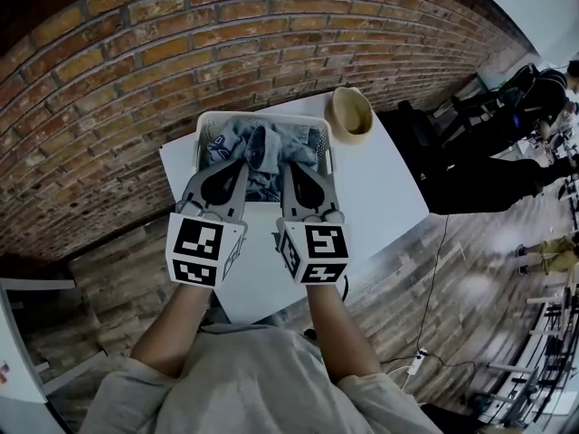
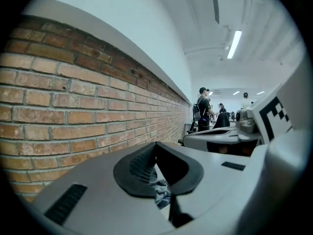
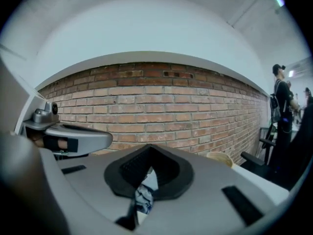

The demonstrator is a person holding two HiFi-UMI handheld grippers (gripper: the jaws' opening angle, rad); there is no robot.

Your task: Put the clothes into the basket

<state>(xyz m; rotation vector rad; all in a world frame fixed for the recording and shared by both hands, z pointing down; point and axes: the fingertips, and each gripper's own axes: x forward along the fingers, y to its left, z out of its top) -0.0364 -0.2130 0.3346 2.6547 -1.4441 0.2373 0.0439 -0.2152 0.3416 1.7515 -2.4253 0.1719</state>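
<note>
A white basket (image 1: 262, 117) stands at the far side of the white table (image 1: 380, 188), filled with grey and blue clothes (image 1: 237, 139). Both grippers hover side by side over the basket's near half. My left gripper (image 1: 241, 164) is shut, and so is my right gripper (image 1: 291, 165); I see nothing pinched in either. In the left gripper view the jaws (image 2: 156, 147) meet, and a strip of the clothes (image 2: 161, 192) shows below through the slit. The right gripper view shows the same: jaws (image 3: 149, 149) together, patterned cloth (image 3: 143, 197) underneath.
A woven straw bowl (image 1: 351, 114) sits just right of the basket, also in the right gripper view (image 3: 220, 158). A brick wall (image 1: 181, 52) runs close behind the table. A black chair (image 1: 425, 138) and people (image 1: 543, 98) are off to the right.
</note>
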